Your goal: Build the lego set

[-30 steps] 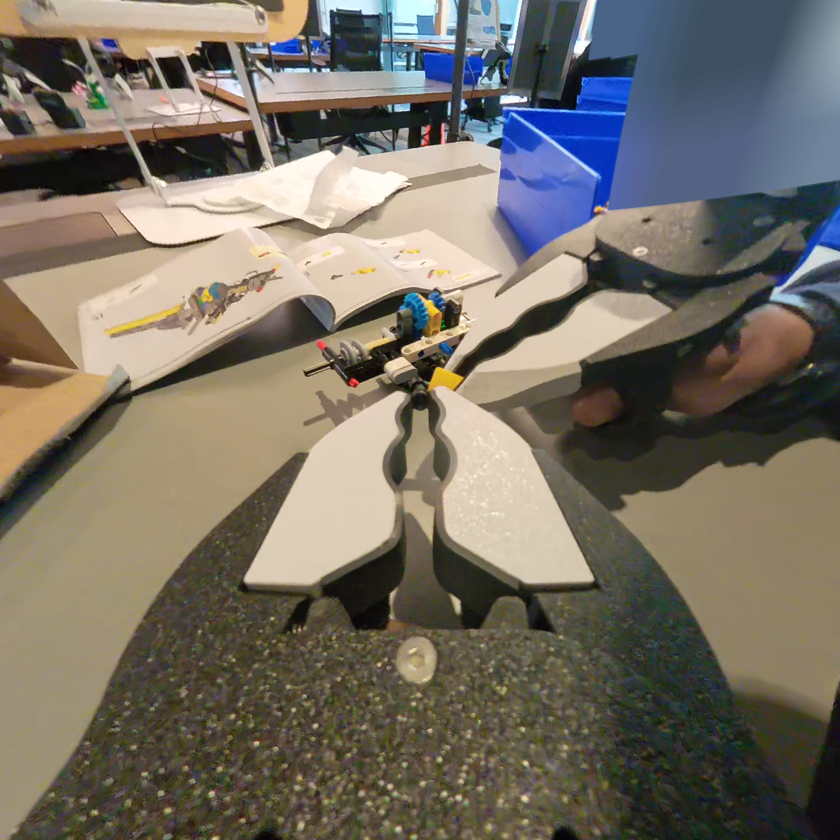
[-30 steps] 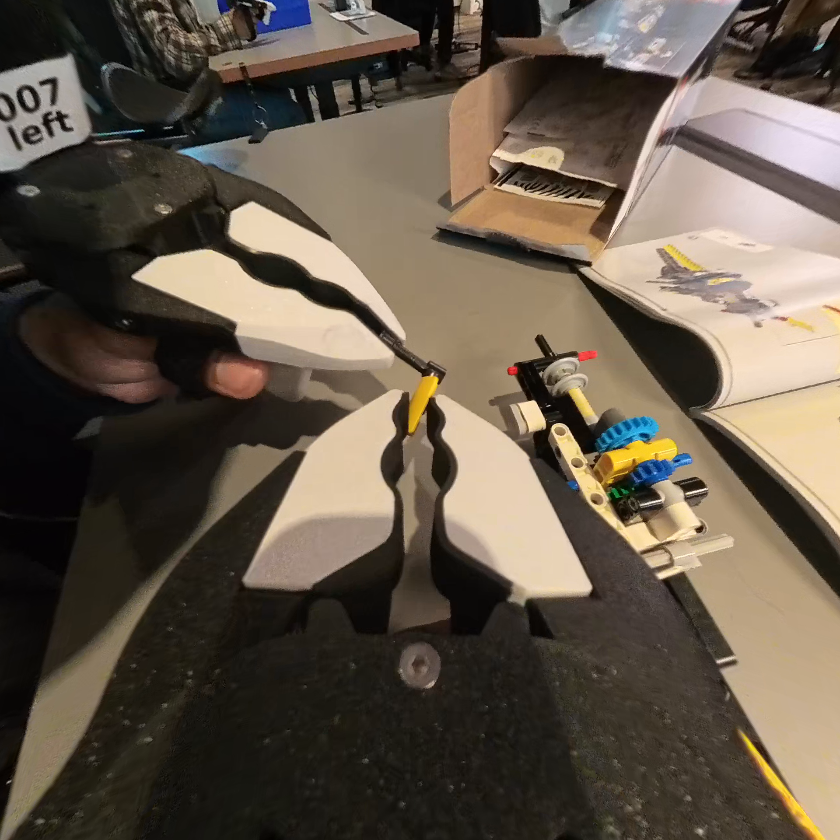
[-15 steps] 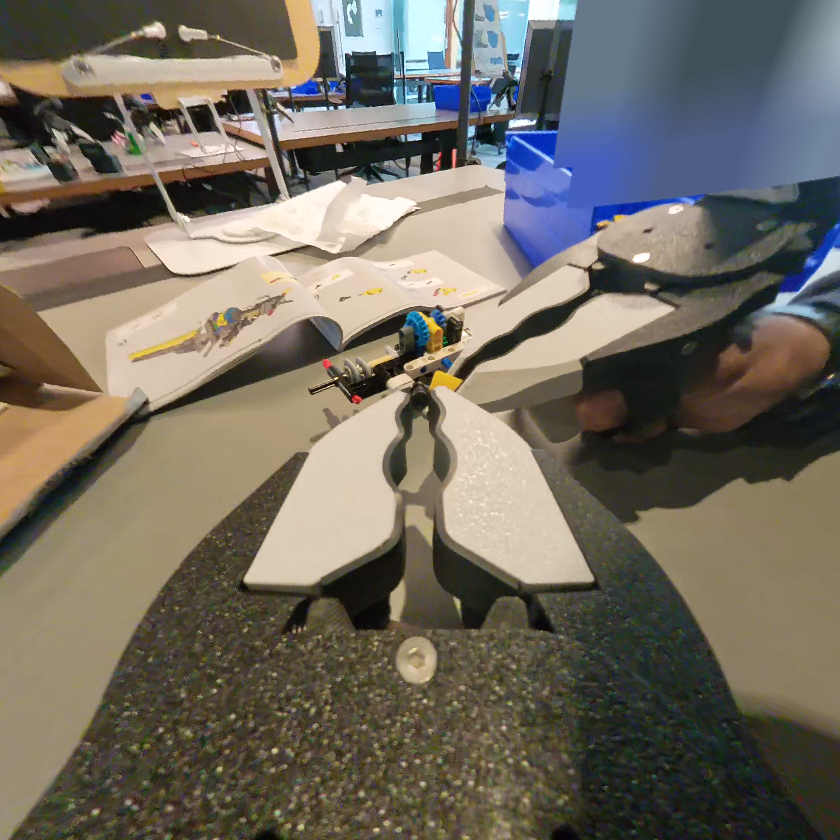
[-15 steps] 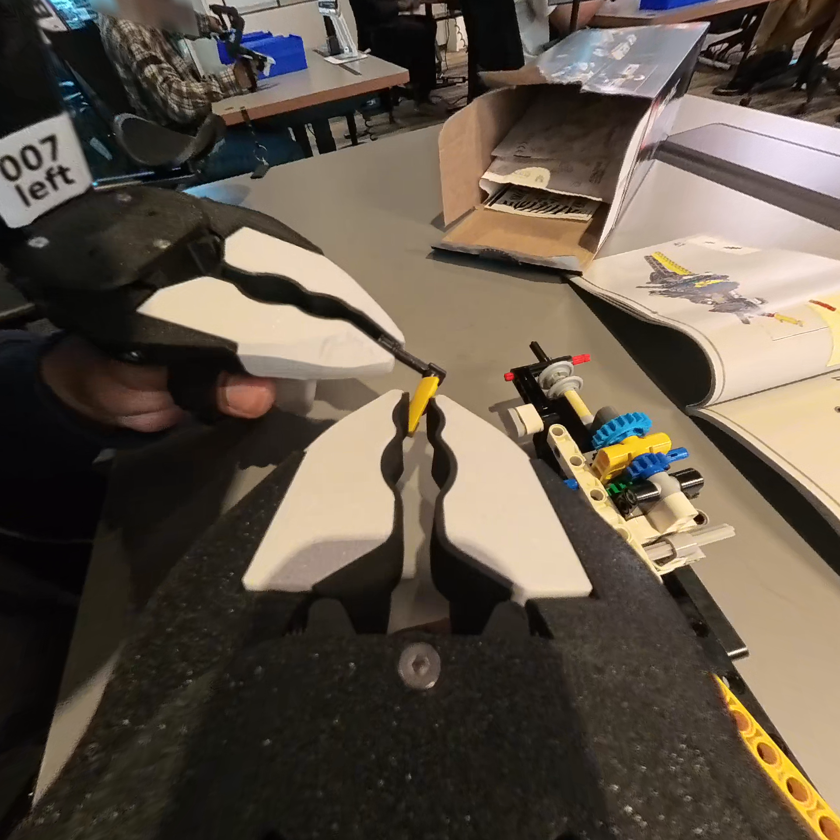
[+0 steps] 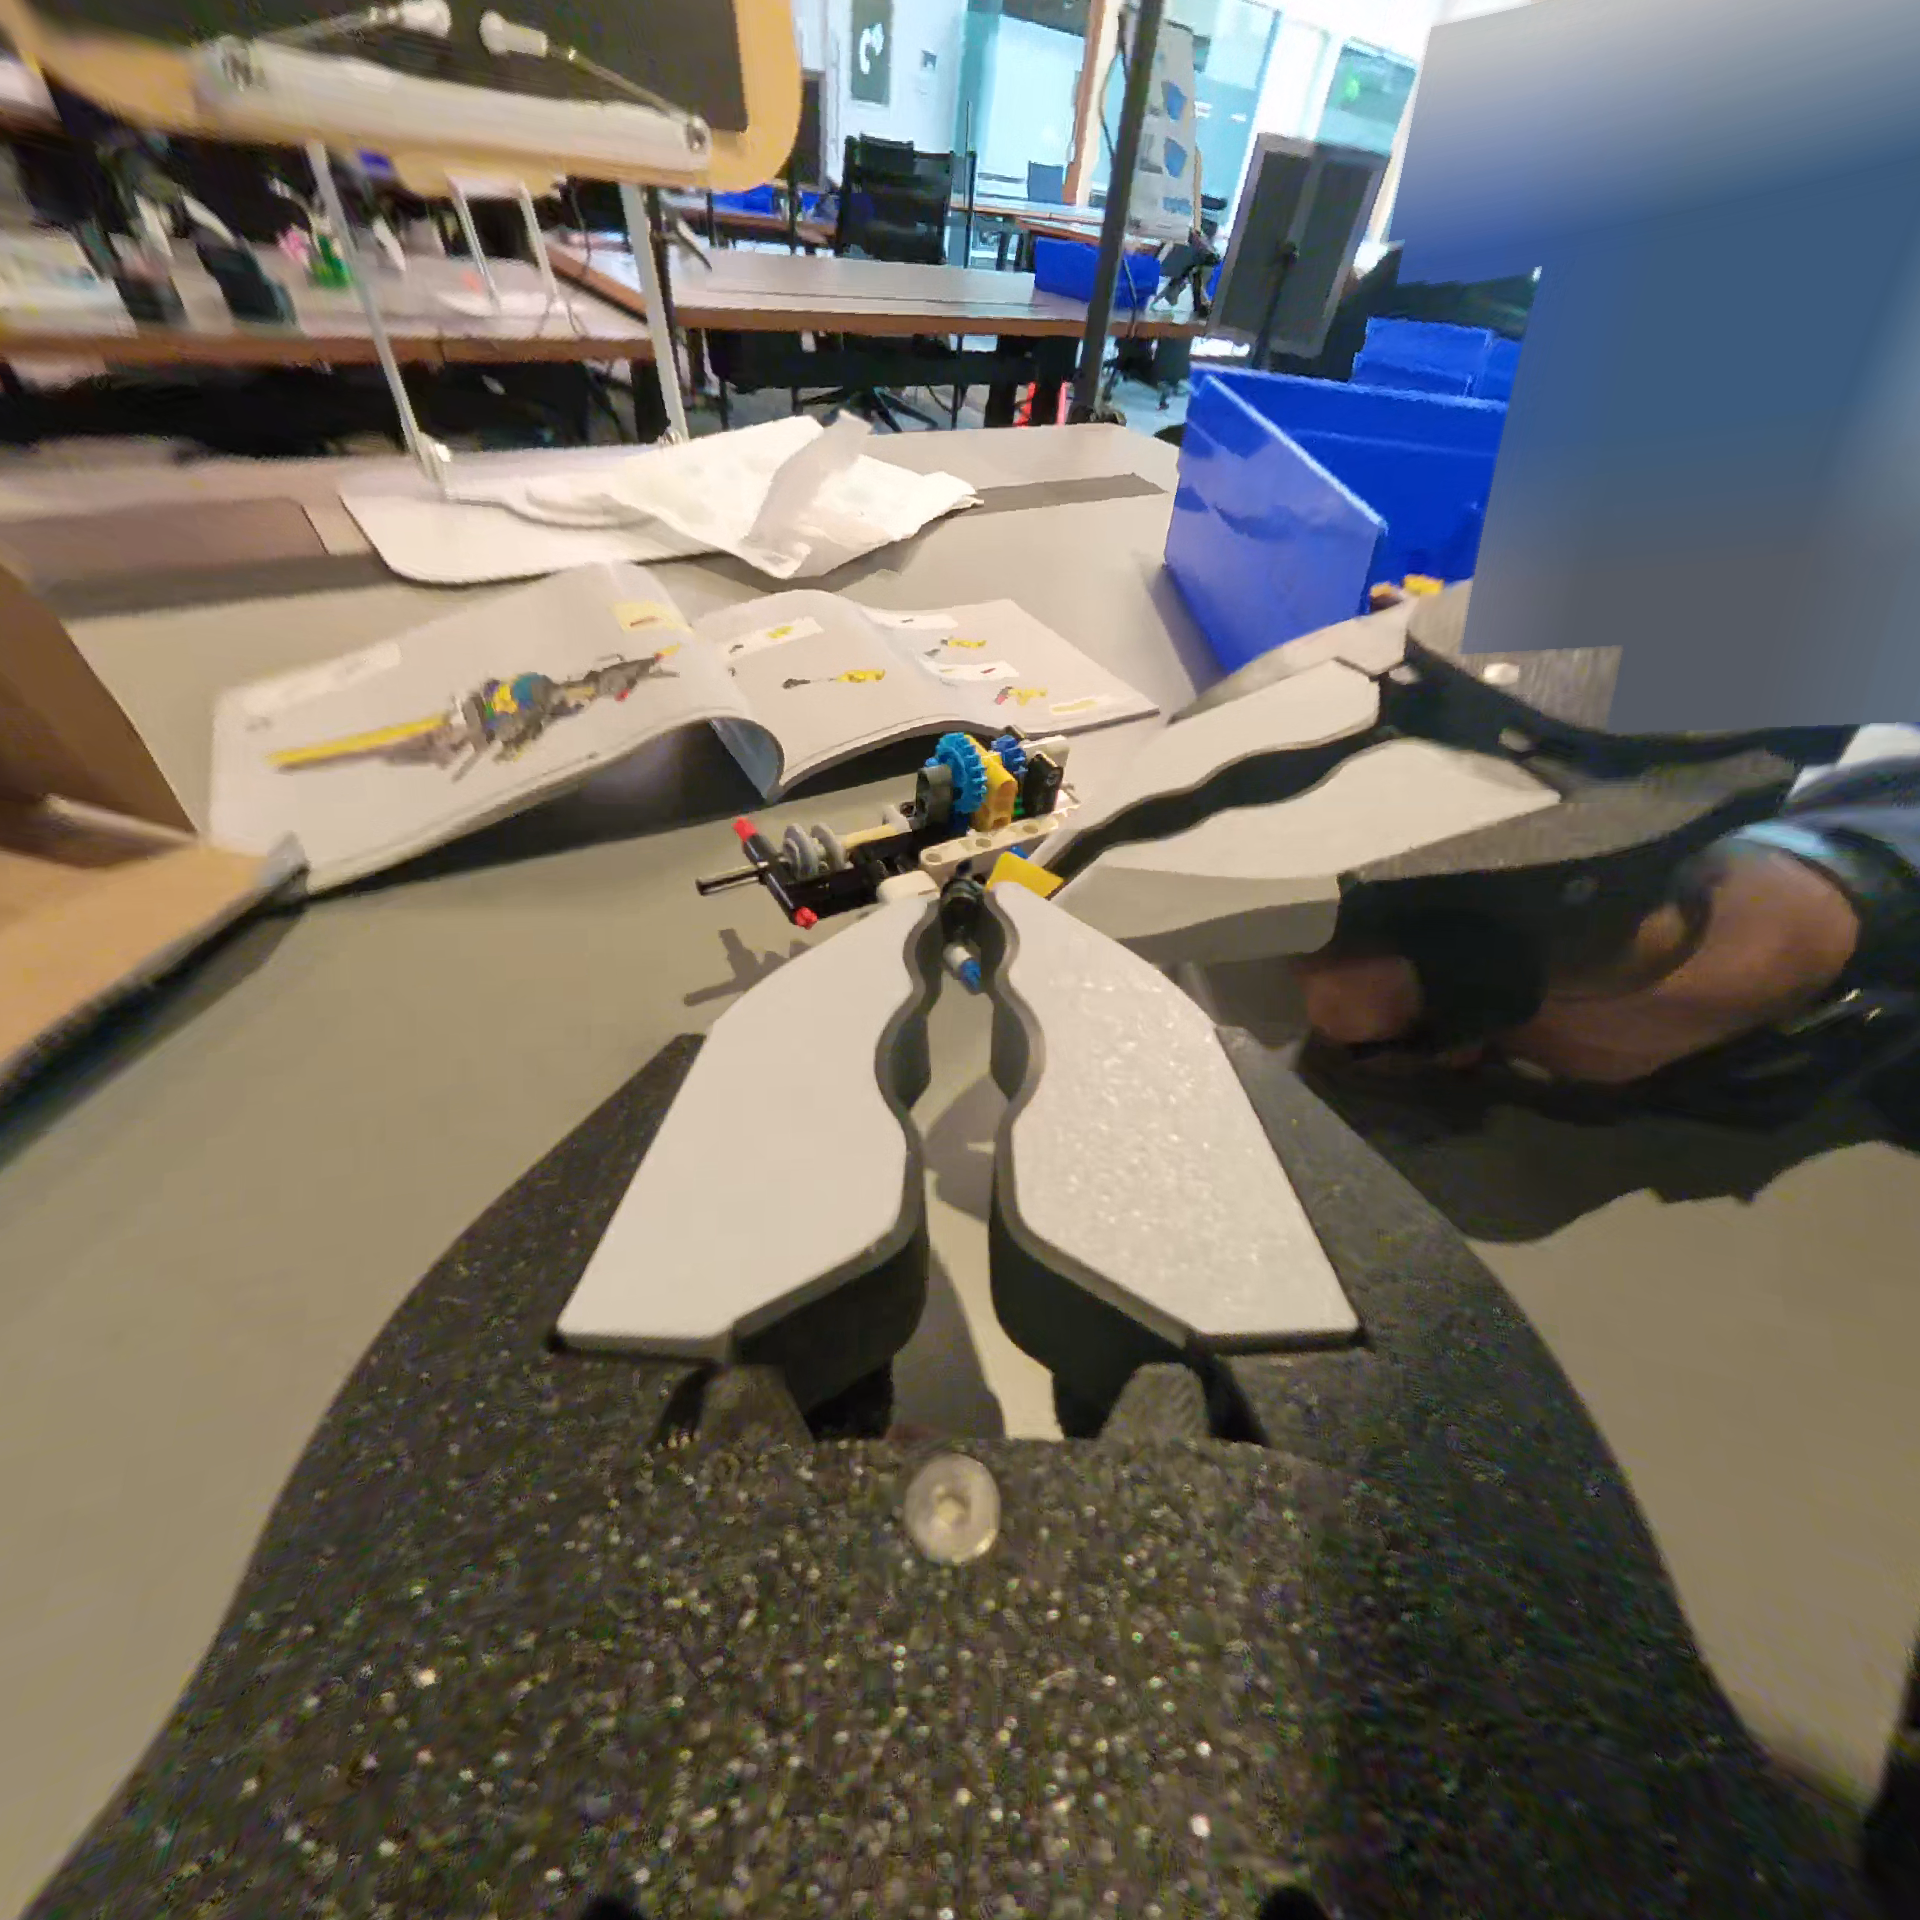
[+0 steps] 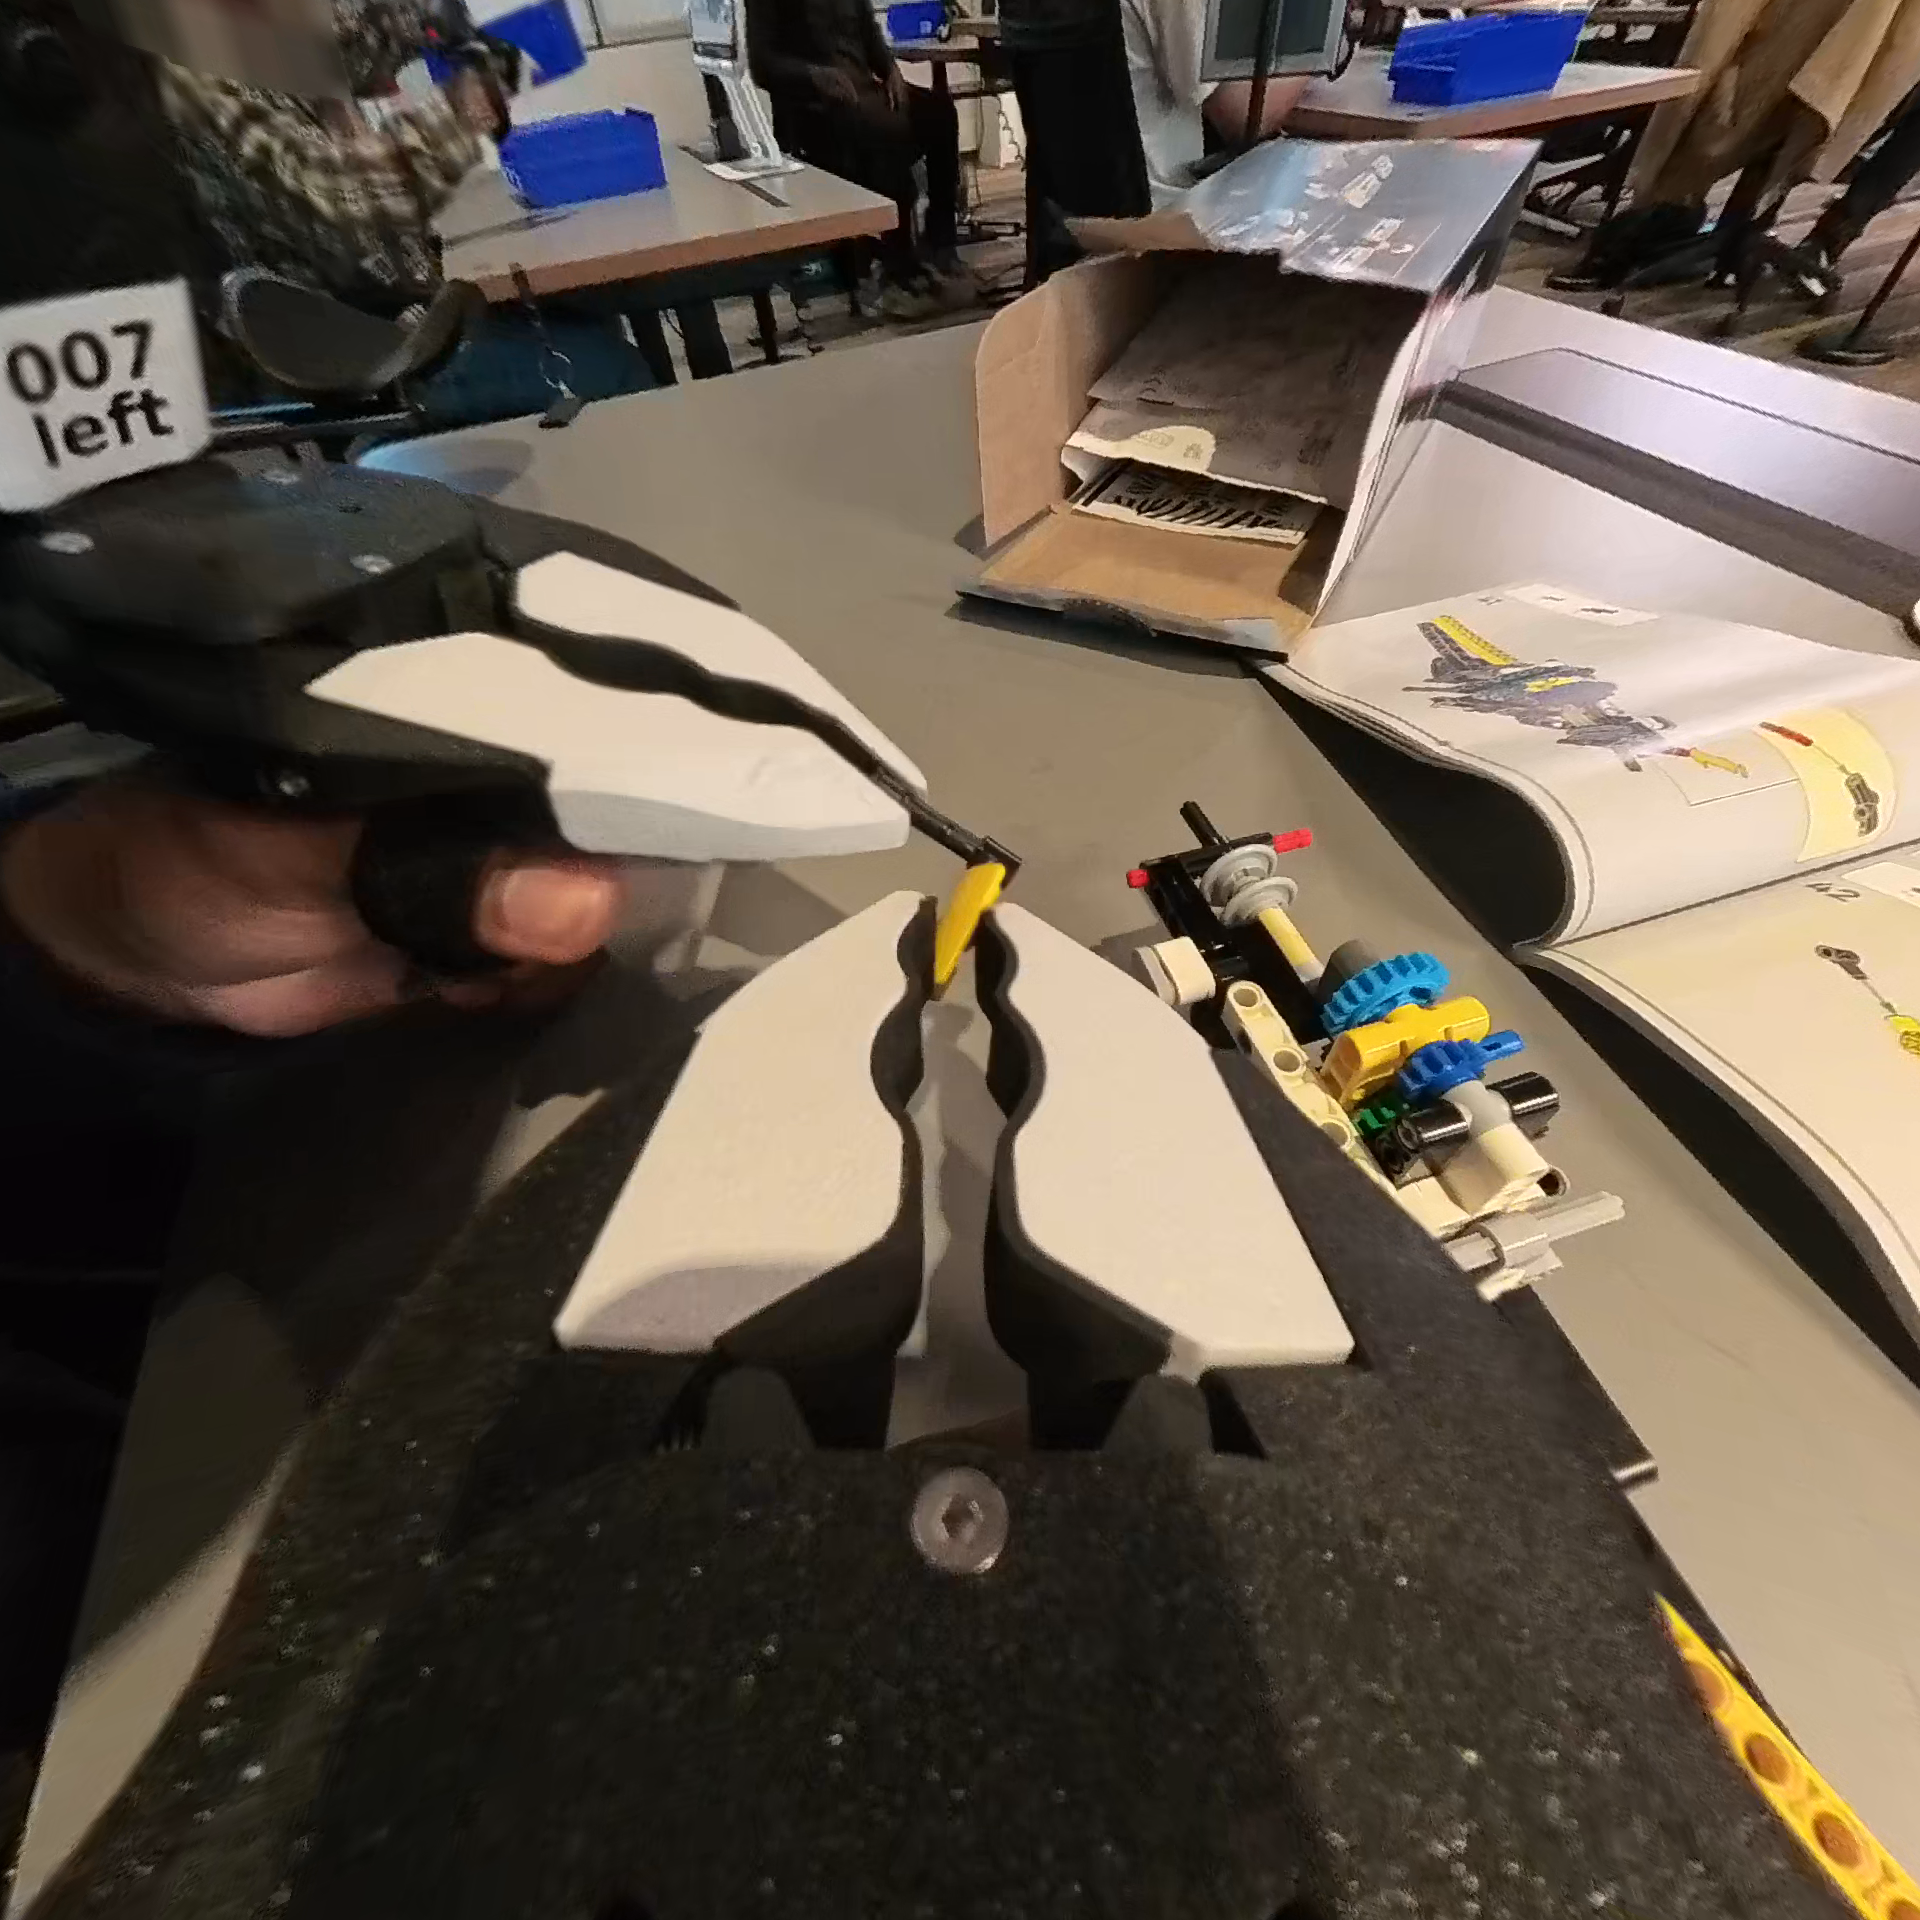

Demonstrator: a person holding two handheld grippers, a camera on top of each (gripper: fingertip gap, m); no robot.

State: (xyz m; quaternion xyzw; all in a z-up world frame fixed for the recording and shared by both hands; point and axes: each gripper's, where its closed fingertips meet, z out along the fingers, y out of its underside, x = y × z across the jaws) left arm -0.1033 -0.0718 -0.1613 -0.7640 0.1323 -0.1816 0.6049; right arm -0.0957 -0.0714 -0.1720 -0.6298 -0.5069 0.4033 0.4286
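My left gripper (image 5: 961, 909) is shut on a thin black pin (image 5: 958, 906) with a blue end. My right gripper (image 6: 961, 906) is shut on a small yellow piece (image 6: 964, 914), held upright just above the grey table. In the right wrist view the left gripper (image 6: 902, 798) comes in from the left, and its black pin (image 6: 951, 833) touches the top of the yellow piece. In the left wrist view the right gripper (image 5: 1049, 864) comes in from the right with the yellow piece (image 5: 1023, 871). The partly built lego model (image 6: 1351, 1039), with blue gears and a yellow block, lies on the table beside both tips; it also shows in the left wrist view (image 5: 904, 821).
An open instruction booklet (image 5: 623, 696) lies behind the model. An open cardboard box (image 6: 1195, 436) lies further back. A blue bin (image 5: 1278, 530) stands at the right of the left wrist view. A yellow holed beam (image 6: 1787, 1766) lies by my right gripper. A lamp base and white paper (image 5: 727, 499) lie at the back. The grippers are tip to tip, or close to it.
Both grippers have stayed shut with their tips together, and both views have tilted and drifted slightly. The pin's blue end now shows between my left fingers. The model has not moved.
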